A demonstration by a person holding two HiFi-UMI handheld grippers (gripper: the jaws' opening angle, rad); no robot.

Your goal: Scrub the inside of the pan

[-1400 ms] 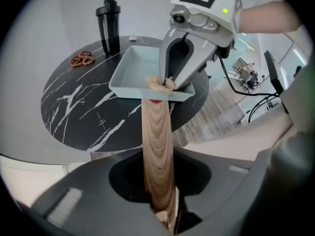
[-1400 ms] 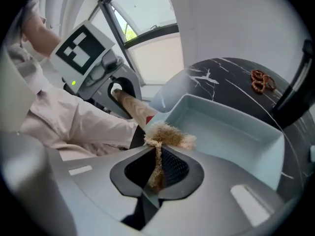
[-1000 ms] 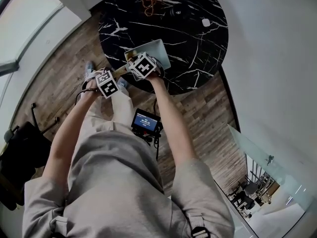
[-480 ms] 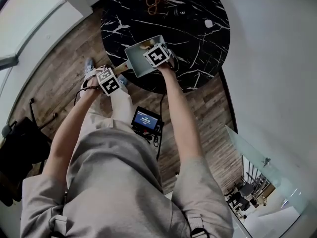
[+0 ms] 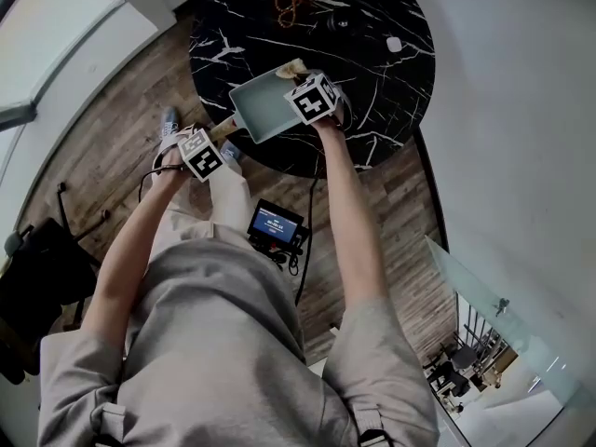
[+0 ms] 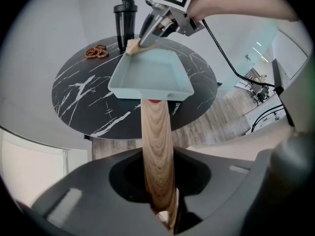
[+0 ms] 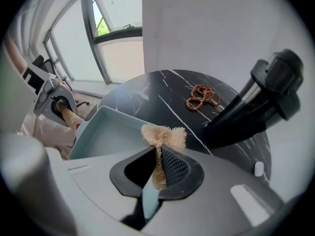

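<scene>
Clamped left gripper (image 6: 158,195) on the wooden handle (image 6: 156,141) of the shallow mint-green rectangular pan (image 6: 147,75), right gripper (image 7: 156,173) on a frayed beige scouring pad (image 7: 164,135).

Honestly this is looking more like an office or studio lounge than a kitchen. A round black marble table (image 5: 372,73) is sitting on wood-plank flooring (image 5: 102,156) between plain white walls (image 5: 503,110). A big window (image 7: 118,28) is letting daylight in, some desk chairs (image 5: 461,361) are showing past a glass panel (image 5: 484,291), and a small monitor (image 5: 276,225) is glowing on the floor.
</scene>
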